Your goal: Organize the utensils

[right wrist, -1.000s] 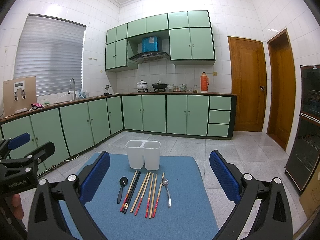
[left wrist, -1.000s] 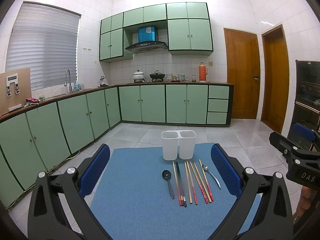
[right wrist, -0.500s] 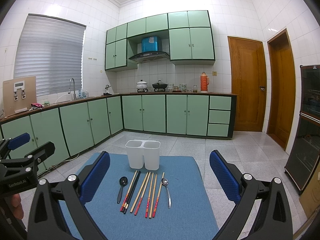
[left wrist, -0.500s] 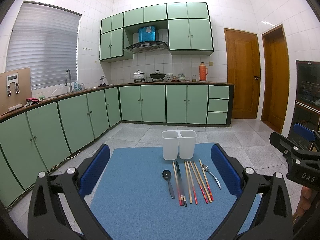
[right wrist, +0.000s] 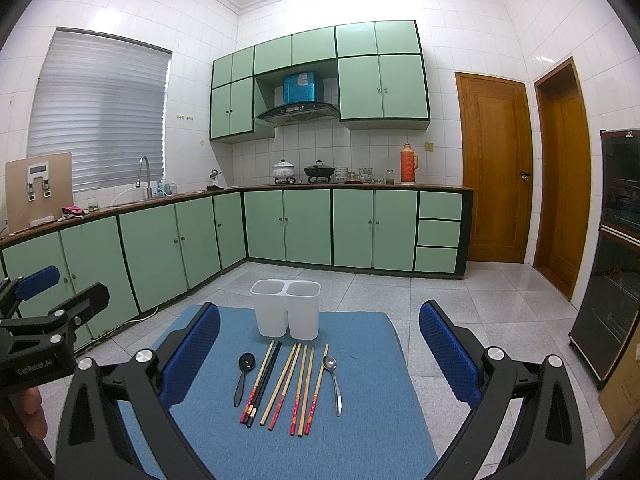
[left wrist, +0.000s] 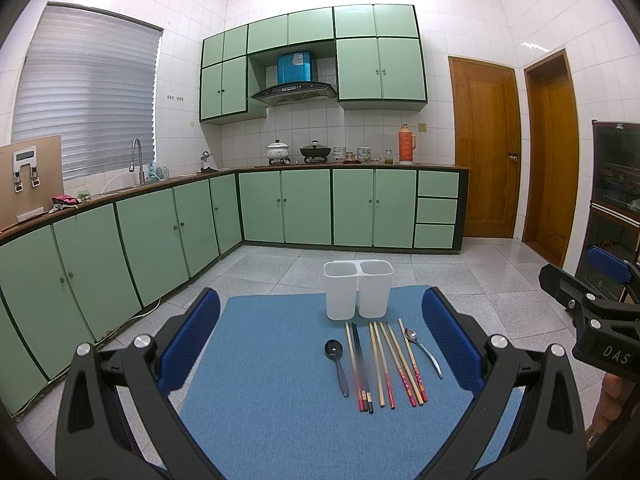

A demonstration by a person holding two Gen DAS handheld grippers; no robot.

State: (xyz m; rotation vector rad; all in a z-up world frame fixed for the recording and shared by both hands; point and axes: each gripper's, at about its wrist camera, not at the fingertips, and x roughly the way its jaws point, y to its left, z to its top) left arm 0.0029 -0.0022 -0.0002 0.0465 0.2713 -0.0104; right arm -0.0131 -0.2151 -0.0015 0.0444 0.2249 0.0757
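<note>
Left gripper point(left wrist: 320, 334) and right gripper point(right wrist: 319, 340) poised spread wide, empty | chopsticks point(right wrist: 289, 386) and spoons point(right wrist: 332, 380) lined before white holder point(right wrist: 286, 308) on blue mat point(right wrist: 360, 440) | risk: tightly packed sticks, pinching neighbours together.

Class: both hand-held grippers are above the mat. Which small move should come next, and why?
Probably lower the right hand-held gripper toward the metal spoon: both grippers are open and empty, every utensil lies flat on the blue mat, and the white two-compartment holder looks empty.
</note>
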